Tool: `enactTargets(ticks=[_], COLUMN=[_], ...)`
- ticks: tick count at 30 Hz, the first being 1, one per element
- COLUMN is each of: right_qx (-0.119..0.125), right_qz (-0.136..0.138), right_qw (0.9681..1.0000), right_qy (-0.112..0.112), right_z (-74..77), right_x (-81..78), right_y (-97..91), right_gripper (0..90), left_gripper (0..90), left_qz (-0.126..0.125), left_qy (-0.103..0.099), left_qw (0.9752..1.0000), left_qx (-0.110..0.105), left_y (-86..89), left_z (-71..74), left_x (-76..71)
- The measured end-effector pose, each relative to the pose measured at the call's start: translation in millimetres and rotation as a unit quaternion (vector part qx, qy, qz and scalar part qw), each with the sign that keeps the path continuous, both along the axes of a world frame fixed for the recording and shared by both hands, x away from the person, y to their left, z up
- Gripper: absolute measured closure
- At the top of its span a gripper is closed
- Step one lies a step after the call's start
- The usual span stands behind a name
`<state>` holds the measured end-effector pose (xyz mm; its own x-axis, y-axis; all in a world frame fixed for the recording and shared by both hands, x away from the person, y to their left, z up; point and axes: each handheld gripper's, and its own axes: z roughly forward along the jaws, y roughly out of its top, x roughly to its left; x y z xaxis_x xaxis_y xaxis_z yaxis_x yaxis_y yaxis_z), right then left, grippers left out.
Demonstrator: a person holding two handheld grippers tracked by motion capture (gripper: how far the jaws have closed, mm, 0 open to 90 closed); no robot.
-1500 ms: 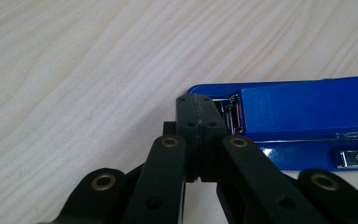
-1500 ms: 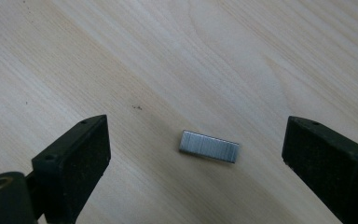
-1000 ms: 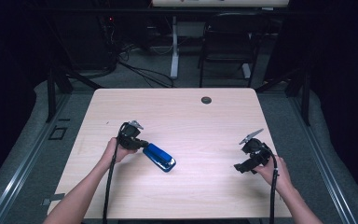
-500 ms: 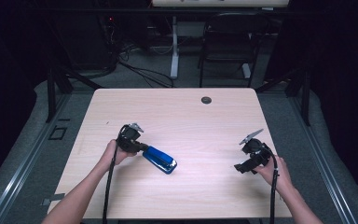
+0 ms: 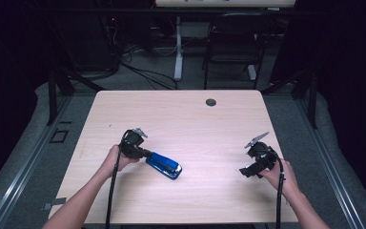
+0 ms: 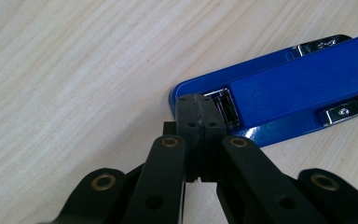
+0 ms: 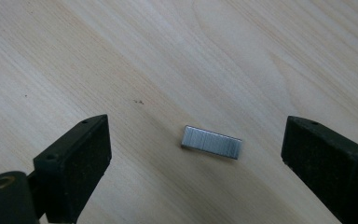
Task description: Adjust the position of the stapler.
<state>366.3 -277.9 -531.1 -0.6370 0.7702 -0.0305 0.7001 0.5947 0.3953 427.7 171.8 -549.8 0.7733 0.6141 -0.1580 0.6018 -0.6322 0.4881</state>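
Toward the front left of the pale wooden table [image 5: 190, 114] lies a blue metal stapler [image 5: 164, 165], opened, its steel magazine showing. At its near end sits the left gripper [image 6: 196, 105], its jaws closed together with nothing between them. Near the front right edge, the right gripper [image 7: 196, 163] holds its jaws wide apart around a small silver strip of staples [image 7: 211, 142], untouched.

right gripper [image 7: 198, 163]: jaws wide apart | staple strip [image 7: 211, 142]: flat on table [image 7: 121, 56], between jaws, untouched
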Motion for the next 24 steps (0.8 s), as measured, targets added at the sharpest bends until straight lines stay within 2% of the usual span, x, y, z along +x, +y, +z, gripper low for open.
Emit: enactTargets(ticks=[2, 4, 8, 9, 13, 20, 21, 22, 24], right_qx=[0.0, -0.003, -0.005, -0.005, -0.007, -0.006, -0.001, -0.001, -0.006], right_qz=[0.001, 0.002, 0.002, 0.003, 0.003, 0.003, 0.001, 0.0, 0.001], right_qw=[1.0, 1.0, 1.0, 1.0, 1.0, 1.0, 1.0, 1.0, 1.0], right_qy=[0.001, -0.001, 0.002, 0.002, 0.0, 0.004, 0.004, 0.004, 0.003], right_z=[0.2, 0.0, 0.4, 0.5, -0.2, 0.0, -0.5, -0.6, -0.6], right_x=[0.0, 0.3, 0.0, 0.0, 0.2, 0.1, -0.1, -0.3, 0.0], right_y=[-0.2, -0.7, -0.6, -0.8, -1.3, -0.9, -0.4, 0.0, 0.2], right_gripper=[7.9, 7.9, 7.9, 7.9, 7.9, 7.9, 7.9, 7.9, 7.9], left_gripper=[90.0, 90.0, 90.0, 90.0, 90.0, 90.0, 90.0, 90.0, 90.0], left_qz=[0.0, 0.004, 0.001, 0.005, 0.005, -0.001, -0.007, -0.009, -0.009], left_qy=[0.004, -0.001, 0.013, 0.01, 0.02, 0.021, 0.034, 0.031, 0.029], left_qw=[1.0, 1.0, 0.9999, 0.9999, 0.9998, 0.9998, 0.9993, 0.9995, 0.9995], left_qx=[-0.002, 0.005, 0.002, 0.006, 0.002, -0.004, -0.011, -0.001, 0.002], left_y=[-0.5, -1.7, -2.1, -2.8, -4.0, -4.6, -4.3, -4.8, -4.5], left_z=[-0.1, 0.4, 1.1, 1.2, 2.8, 8.0, 7.4, 6.4, 5.5], left_x=[-1.8, -4.3, -6.7, -7.5, -11.4, -21.6, -22.8, -25.1, -27.2])
